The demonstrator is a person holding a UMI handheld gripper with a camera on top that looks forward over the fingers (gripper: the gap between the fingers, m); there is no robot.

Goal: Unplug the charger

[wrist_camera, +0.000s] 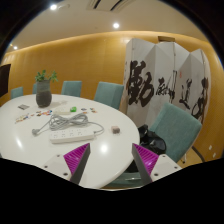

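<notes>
A white power strip (78,131) lies on the round white table (45,152), with a white charger plug (62,122) and a thin white cable (42,127) beside it. My gripper (112,160) is open and empty. Its two fingers with magenta pads (76,157) hover over the table's near edge, well short of the power strip, which lies beyond and a little left of them.
A potted plant (44,89) stands at the table's far side, with small objects scattered near it. Teal chairs (176,130) ring the table. A folding screen with black calligraphy (165,80) stands at the right, before a yellow wall.
</notes>
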